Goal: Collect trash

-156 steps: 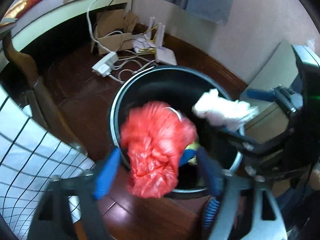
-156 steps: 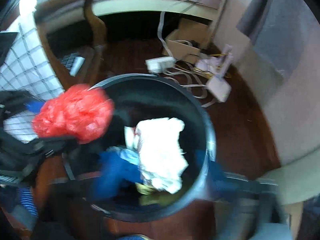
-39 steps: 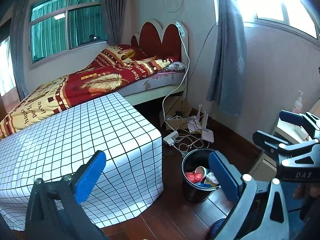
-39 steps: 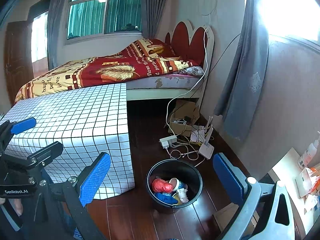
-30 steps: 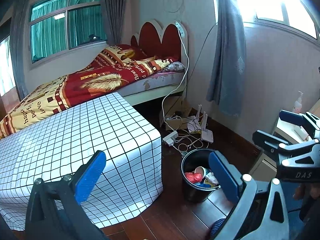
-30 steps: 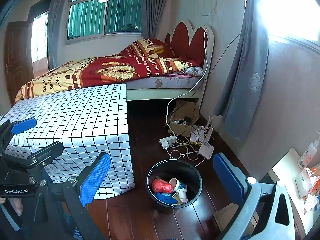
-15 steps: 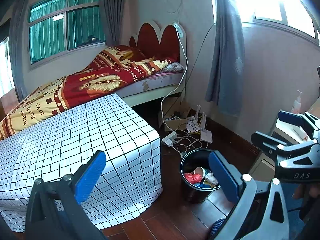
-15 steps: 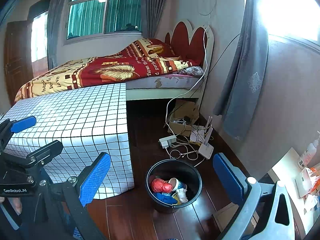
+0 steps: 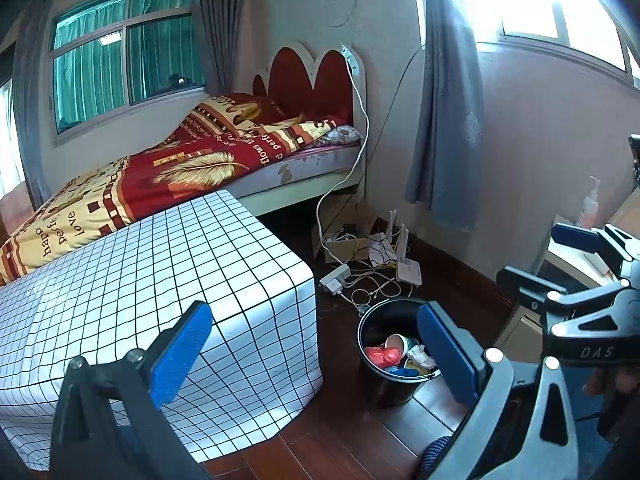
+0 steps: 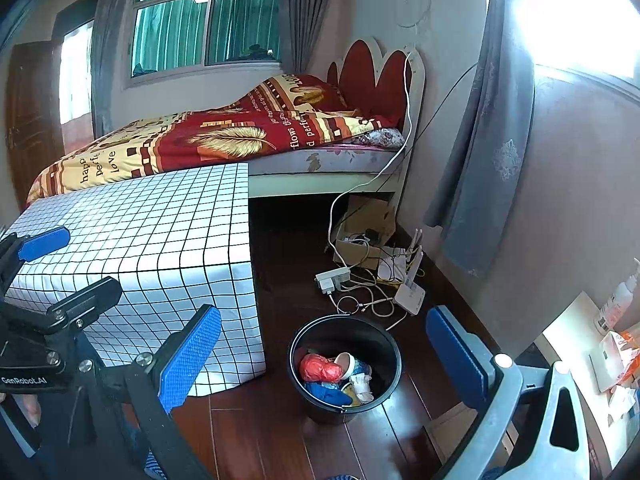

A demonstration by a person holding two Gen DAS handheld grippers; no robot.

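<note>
A black trash bin [image 10: 384, 364] stands on the dark wood floor right of the covered table; it also shows in the left wrist view [image 9: 370, 328]. Inside lie a red plastic bag [image 10: 320, 367], a paper cup [image 10: 347, 360], white tissue [image 10: 362, 384] and blue scraps. My left gripper [image 9: 316, 350] is open and empty, held high above the floor. My right gripper [image 10: 324, 364] is open and empty, also well above the bin. Each gripper shows at the edge of the other's view.
A table under a white grid cloth [image 9: 152, 272] stands left of the bin. Behind it is a bed with a red and yellow quilt [image 10: 224, 136]. A power strip [image 10: 332, 278], cables, a router and a cardboard box lie by the wall. A low cabinet [image 10: 580, 344] is at the right.
Five seconds ago both grippers were over the bin with the red bag and the white tissue; now they are raised, open and empty, and that trash lies in the bin. The last second shows almost no movement.
</note>
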